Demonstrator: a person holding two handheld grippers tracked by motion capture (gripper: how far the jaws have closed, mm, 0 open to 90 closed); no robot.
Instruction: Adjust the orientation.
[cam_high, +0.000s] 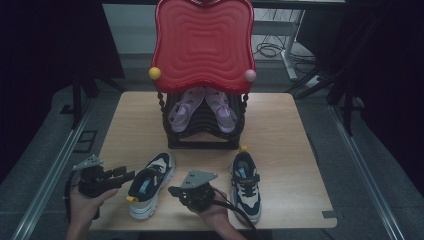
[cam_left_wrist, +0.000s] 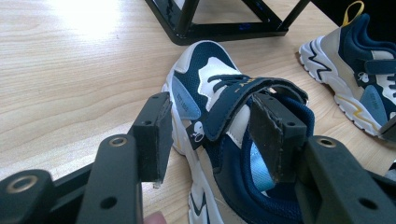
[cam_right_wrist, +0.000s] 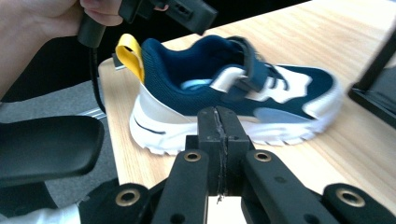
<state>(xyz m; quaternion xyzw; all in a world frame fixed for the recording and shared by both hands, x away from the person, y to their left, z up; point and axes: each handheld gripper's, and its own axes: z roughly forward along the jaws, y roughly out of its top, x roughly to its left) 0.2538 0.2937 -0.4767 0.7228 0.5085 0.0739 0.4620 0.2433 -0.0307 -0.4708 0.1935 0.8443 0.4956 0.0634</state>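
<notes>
left gripper view: left claw (cam_left_wrist: 208, 135) gapes astride the left sneaker (cam_left_wrist: 224, 126) collar on the worktop (cam_left_wrist: 70, 84); right claw (cam_right_wrist: 218, 130) pressed closed, empty. likely next: clamp and lift.

High view dim, dark surroundings; glare patch on pale wooden tabletop (cam_left_wrist: 88, 18) in left gripper view; pics slightly soft.

The high view looks forward and down over the whole wooden table (cam_high: 280, 125), taking in the black rack (cam_high: 205, 125) at upper centre. The left gripper view sits close above one sneaker (cam_left_wrist: 219, 135), facing the rack's base (cam_left_wrist: 224, 28) at top. The right gripper view looks low and sideways at that same sneaker (cam_right_wrist: 233, 98), mid-frame.
</notes>
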